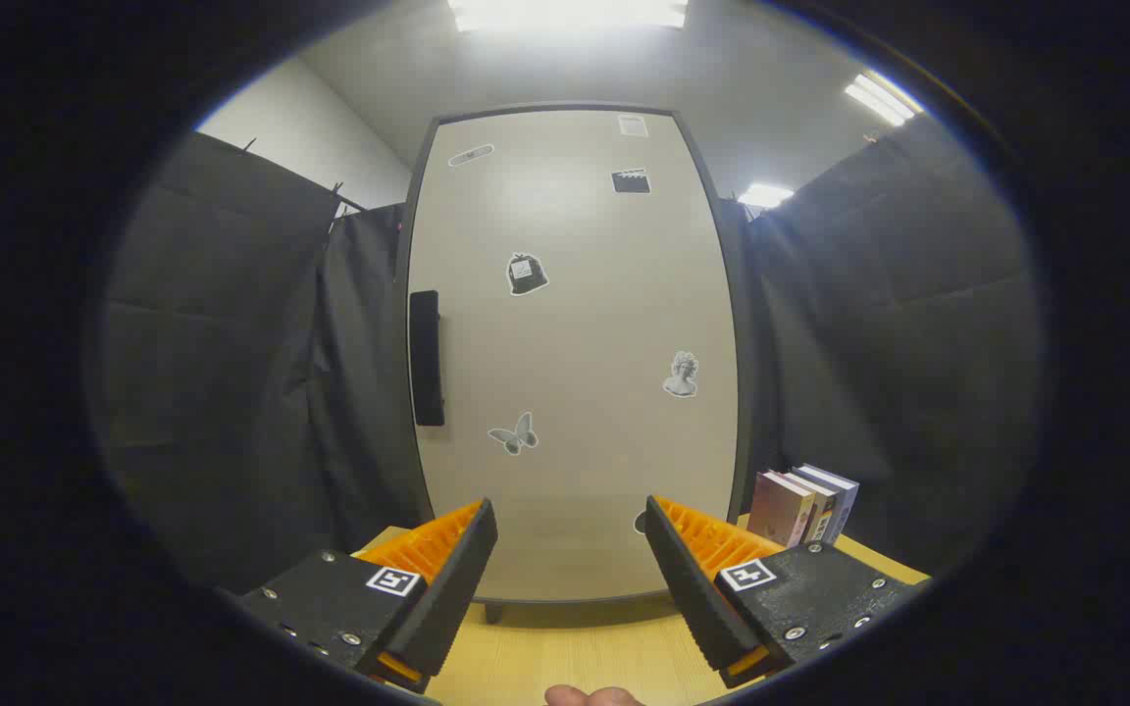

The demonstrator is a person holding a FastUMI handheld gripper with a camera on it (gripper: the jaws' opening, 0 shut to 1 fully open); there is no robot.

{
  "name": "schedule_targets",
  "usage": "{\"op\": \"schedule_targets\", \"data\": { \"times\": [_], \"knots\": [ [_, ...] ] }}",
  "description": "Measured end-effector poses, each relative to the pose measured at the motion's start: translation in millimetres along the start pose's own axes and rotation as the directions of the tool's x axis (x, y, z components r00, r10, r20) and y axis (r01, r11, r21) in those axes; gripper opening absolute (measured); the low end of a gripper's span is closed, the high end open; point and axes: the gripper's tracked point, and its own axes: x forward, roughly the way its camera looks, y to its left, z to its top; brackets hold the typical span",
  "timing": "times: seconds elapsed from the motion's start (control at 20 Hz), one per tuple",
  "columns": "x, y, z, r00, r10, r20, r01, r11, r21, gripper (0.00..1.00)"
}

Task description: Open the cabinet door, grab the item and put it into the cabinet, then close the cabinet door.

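Note:
A tall pale cabinet (575, 353) stands straight ahead of me on the wooden table (575, 652), its door shut. A dark vertical handle (426, 358) sits on the door's left side, and several small stickers dot the door. My gripper (571, 549) is open, its fingers wide apart with nothing between them, a short way in front of the door's lower part. A few upright books (805, 505) stand on the table just right of the cabinet, beyond my right finger.
Black cloth walls close in on both sides of the cabinet. Ceiling lights glare above. A fingertip of the person's hand (592, 696) shows at the near table edge, below the fingers.

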Motion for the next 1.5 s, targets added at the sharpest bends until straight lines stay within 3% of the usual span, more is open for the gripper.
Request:
{"op": "schedule_targets", "data": {
  "times": [0.6, 1.5],
  "knots": [
    [1.5, -16.2, 4.7, 0.999, -0.037, 0.013, 0.036, 0.999, 0.029, 0.95],
    [1.6, -6.1, 2.1, 1.0, -0.006, -0.004, 0.006, 1.0, -0.018, 0.95]
  ]
}}
